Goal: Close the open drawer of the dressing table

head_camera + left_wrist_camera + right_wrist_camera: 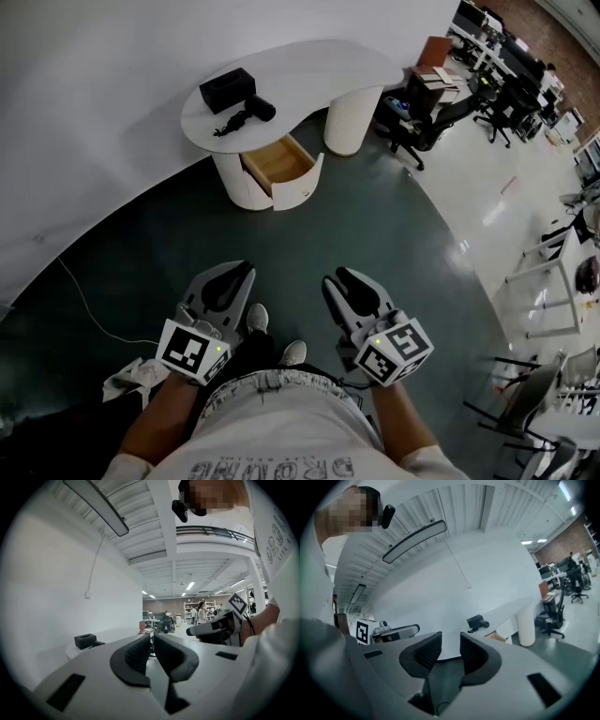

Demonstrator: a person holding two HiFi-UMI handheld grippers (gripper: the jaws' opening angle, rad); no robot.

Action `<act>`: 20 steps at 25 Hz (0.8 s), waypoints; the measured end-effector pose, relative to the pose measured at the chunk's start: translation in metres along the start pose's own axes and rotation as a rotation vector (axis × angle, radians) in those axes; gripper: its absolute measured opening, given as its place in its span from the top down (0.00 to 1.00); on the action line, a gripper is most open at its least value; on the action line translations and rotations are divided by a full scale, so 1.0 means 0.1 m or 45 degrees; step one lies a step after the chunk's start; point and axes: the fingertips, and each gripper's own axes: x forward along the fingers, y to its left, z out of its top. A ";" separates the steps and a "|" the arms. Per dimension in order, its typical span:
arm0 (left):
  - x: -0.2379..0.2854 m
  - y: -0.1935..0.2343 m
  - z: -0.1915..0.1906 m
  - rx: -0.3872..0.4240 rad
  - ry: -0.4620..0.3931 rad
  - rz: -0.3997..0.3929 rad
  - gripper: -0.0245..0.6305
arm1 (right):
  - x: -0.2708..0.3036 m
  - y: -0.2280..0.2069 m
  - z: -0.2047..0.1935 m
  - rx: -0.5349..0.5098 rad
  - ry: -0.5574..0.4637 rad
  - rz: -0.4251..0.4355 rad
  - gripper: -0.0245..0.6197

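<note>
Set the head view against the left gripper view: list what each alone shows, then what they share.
Head view only: the open drawer, the person's shoes. Left gripper view only: the long ceiling lamp, the far shelves. Both: the black box on the dressing table, the right gripper.

Bright, even overhead light, sharp, fisheye-warped edges
</note>
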 end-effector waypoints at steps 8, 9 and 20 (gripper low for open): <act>0.20 0.21 -0.01 -0.011 -0.009 0.014 0.90 | 0.20 -0.18 0.09 -0.004 0.006 -0.009 0.76; 0.23 0.24 -0.01 -0.012 -0.011 0.013 0.90 | 0.23 -0.20 0.10 -0.006 0.008 -0.010 0.76; 0.82 0.97 -0.14 -0.051 -0.002 -0.024 0.90 | 1.02 -0.61 0.23 0.017 0.037 -0.055 0.77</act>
